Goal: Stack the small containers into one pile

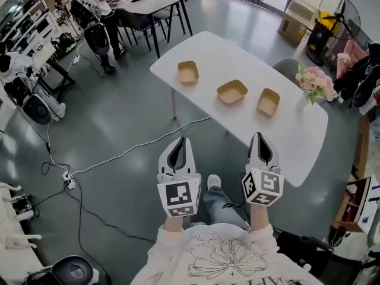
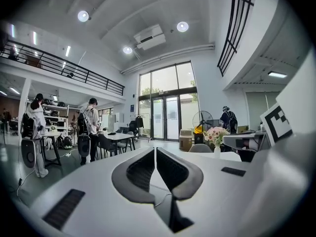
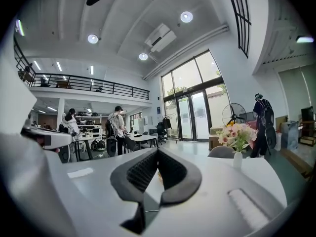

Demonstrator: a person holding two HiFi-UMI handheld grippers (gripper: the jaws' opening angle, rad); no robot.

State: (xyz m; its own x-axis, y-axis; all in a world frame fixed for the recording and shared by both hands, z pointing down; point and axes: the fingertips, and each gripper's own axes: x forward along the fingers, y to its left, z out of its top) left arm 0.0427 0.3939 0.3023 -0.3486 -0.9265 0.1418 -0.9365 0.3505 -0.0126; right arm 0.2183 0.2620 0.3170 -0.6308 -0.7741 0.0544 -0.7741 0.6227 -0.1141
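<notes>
While I hold both tools out level before the white desk [image 1: 297, 136], the left gripper [image 1: 181, 141] shows its dark ribbed fingers [image 2: 140, 169] clenched tip to tip with nothing between them. The right gripper [image 1: 259, 136] is the same: its fingers [image 3: 143, 171] are pressed together and empty. Neither touches anything. The left one hangs over the grey floor [image 1: 119, 117], and the right one is at the desk's near edge.

Three tan containers sit apart in a loose row on the desk, open side up and unstacked. The far container [image 1: 187, 72] is at the head view's left, the middle container [image 1: 232, 91] is rounder and wider, and the near container [image 1: 268, 101] is at the right. A vase [image 1: 314, 82] of pink flowers stands at the desk's right end, well clear of the row.

Each gripper carries a cube [image 1: 180, 199] printed with black-and-white square markers, patterns rather than words. My sweatshirt [image 1: 219, 254] bears a line-drawn flower and a strip of lettering cut off by the frame, which I cannot read. A cardboard box [image 1: 297, 18] and a standing fan [image 1: 339, 13] are beyond the desk; any print on them is too small to make out. A cable [image 1: 136, 148] trails across the floor.
</notes>
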